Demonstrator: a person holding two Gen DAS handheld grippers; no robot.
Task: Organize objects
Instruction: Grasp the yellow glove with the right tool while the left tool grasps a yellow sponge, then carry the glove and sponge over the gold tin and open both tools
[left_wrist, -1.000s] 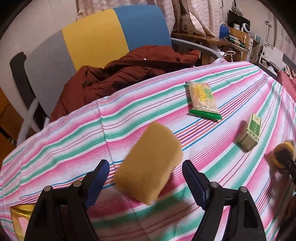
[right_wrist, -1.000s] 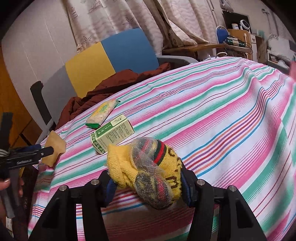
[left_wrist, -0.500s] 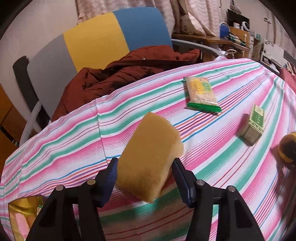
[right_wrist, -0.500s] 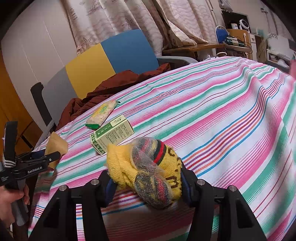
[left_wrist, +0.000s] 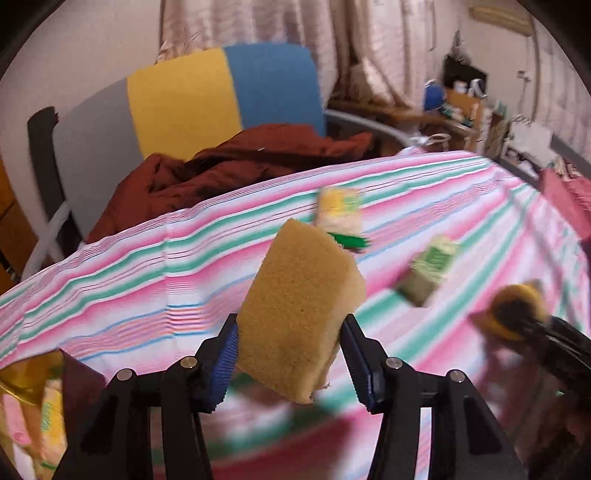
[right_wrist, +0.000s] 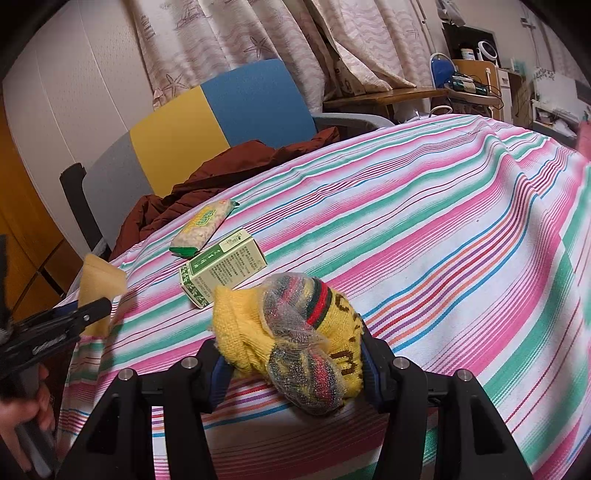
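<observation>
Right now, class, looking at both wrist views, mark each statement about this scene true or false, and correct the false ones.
1. The left gripper has a yellow sponge between its fingers. True; its jaws are closing on it.
2. The right gripper is empty. False: it is shut on a yellow knitted bundle partly wrapped in clear netting.
3. The green and white box lies on the striped tablecloth. True.
4. The snack packet is stacked on top of the box. False: it lies on the cloth beyond the box, nearer the chair.
5. A dark red jacket is draped on the chair behind the table. True.
</observation>
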